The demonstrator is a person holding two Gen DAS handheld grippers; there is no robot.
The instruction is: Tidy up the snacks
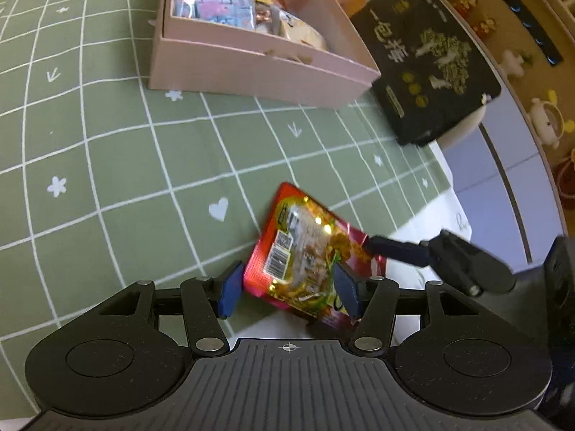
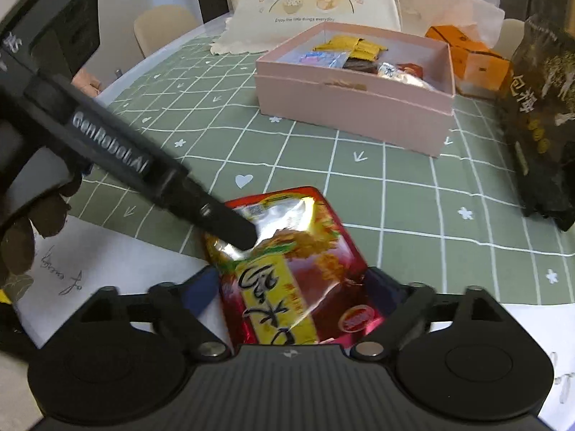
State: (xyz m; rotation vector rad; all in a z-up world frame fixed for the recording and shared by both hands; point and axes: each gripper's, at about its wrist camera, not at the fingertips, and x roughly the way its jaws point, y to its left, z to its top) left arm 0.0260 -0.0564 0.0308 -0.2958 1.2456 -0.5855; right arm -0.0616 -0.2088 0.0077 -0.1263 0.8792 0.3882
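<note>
A red and yellow snack packet (image 1: 305,251) (image 2: 298,269) is held above the green checked tablecloth near its front edge. It lies between the blue pads of my left gripper (image 1: 289,289), whose jaws stand apart around it. My right gripper (image 2: 294,294) also has the packet between its pads, and the pads look pressed on its sides. In the left wrist view a finger of the right gripper (image 1: 395,249) touches the packet's right edge. In the right wrist view a finger of the left gripper (image 2: 222,221) lies over the packet's top left. A pink box (image 1: 251,61) (image 2: 355,107) holds several snacks.
A black snack bag (image 1: 431,61) (image 2: 539,125) stands right of the pink box. Orange boxes (image 2: 474,61) sit behind it. A white printed bag (image 2: 312,7) stands at the far end. White paper (image 2: 107,262) lies at the table's front edge.
</note>
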